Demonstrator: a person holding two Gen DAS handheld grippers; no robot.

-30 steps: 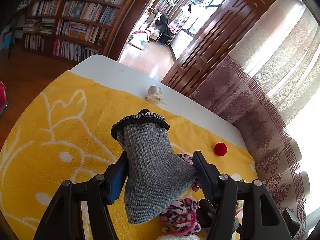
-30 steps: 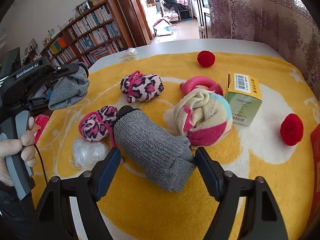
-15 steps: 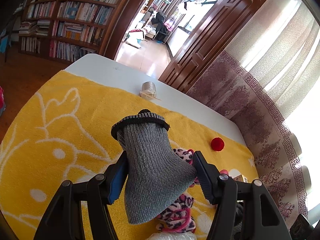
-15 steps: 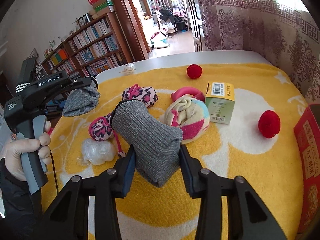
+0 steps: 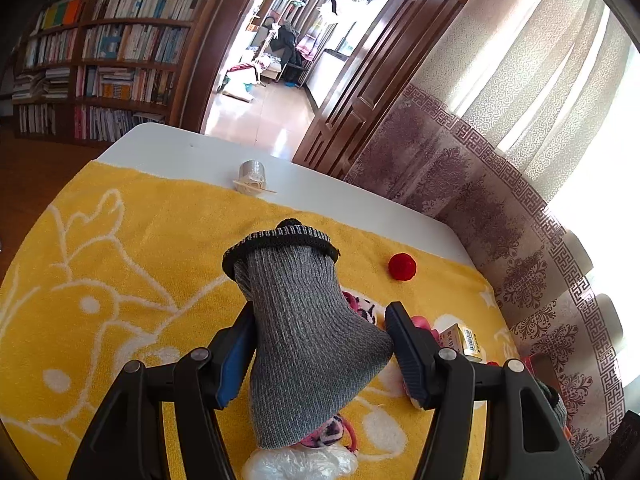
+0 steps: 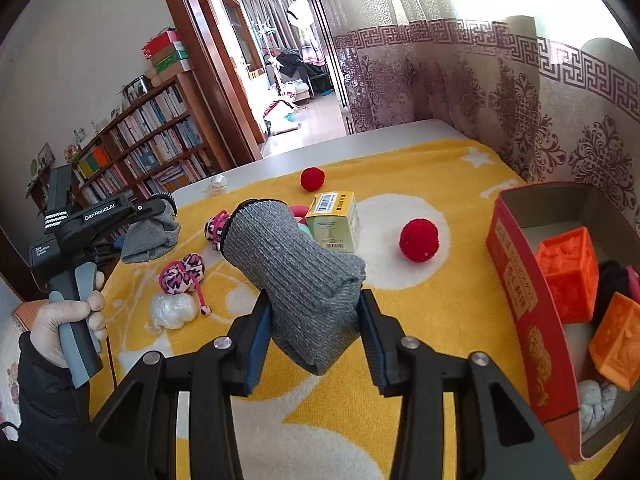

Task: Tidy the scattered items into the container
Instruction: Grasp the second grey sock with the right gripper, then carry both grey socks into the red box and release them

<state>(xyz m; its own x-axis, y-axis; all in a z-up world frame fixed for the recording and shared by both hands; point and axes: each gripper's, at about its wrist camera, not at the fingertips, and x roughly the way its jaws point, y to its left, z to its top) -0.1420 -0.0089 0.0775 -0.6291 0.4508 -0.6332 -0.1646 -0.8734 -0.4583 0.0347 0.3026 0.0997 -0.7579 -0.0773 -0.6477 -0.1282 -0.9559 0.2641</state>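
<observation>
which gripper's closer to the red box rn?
Right. The right gripper, shut on a grey sock, is just beside the red box. The left gripper, holding another sock, is across the blanket.

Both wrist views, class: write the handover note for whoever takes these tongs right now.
Left tongs: shut on a grey sock, held above the yellow blanket.
Right tongs: shut on a second grey sock, near the red box.
Done: orange blocks in the box.
Left: both socks, red pompoms, leopard bundles, carton, plastic wad.
</observation>
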